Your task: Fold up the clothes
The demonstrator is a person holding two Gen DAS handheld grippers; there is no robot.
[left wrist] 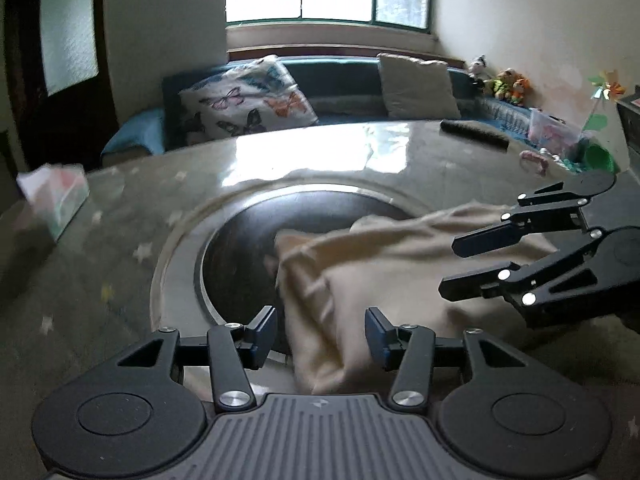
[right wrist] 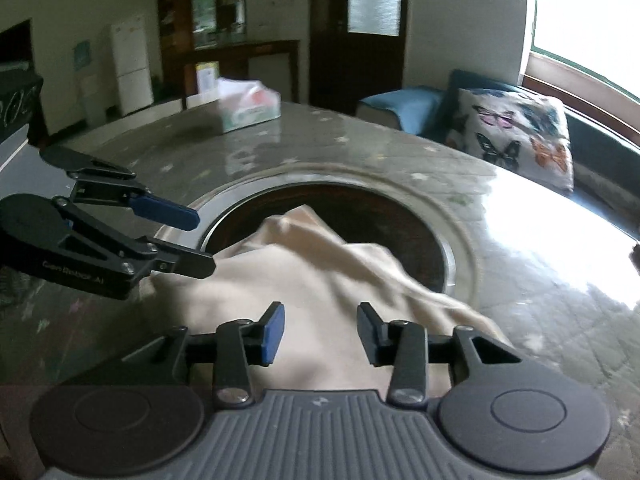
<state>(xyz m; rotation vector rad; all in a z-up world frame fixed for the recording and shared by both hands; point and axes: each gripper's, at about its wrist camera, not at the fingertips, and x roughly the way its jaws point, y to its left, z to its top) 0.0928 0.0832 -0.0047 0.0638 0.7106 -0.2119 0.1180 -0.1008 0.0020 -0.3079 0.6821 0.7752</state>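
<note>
A cream cloth (left wrist: 380, 280) lies rumpled on the round table, partly over the dark round inset (left wrist: 244, 248) in its middle. In the left wrist view my left gripper (left wrist: 321, 338) hovers open above the cloth's near left edge, nothing between its fingers. My right gripper (left wrist: 454, 268) shows at the right, open over the cloth. In the right wrist view the cloth (right wrist: 320, 280) spreads below my open right gripper (right wrist: 320, 332), and the left gripper (right wrist: 202, 242) stands open at the cloth's left edge.
A tissue box (left wrist: 56, 196) sits on the table's far left (right wrist: 248, 106). A dark flat object (left wrist: 474, 132) and small pink item (left wrist: 534, 158) lie at the far right edge. A sofa with a butterfly cushion (left wrist: 248, 100) stands behind the table (left wrist: 120, 240).
</note>
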